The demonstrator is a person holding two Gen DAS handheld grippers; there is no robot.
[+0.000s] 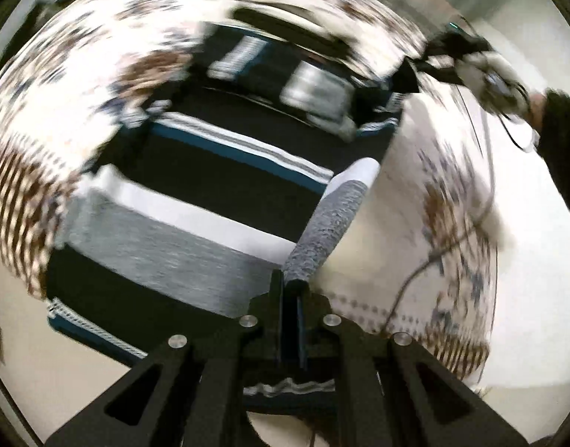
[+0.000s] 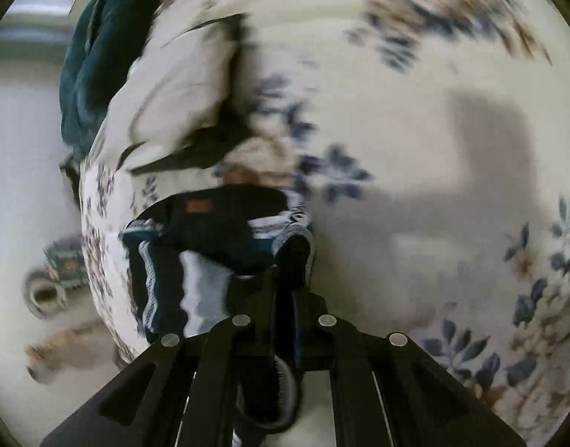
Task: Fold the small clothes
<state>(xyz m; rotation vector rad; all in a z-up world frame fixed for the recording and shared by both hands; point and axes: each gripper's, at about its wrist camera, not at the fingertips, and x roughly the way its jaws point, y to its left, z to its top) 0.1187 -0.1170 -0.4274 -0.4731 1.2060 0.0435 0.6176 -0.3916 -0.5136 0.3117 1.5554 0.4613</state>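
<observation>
On a bed with a cream floral bedspread point(image 1: 415, 260) lies the black, grey, white and teal striped knit garment point(image 1: 195, 201). Both views are blurred. At its near edge, the left claw point(image 1: 290, 287) is clenched on a grey fold of it. The right claw point(image 2: 285, 279) is clenched on another edge of the same garment point(image 2: 195, 260), which bunches just ahead of its fingers.
</observation>
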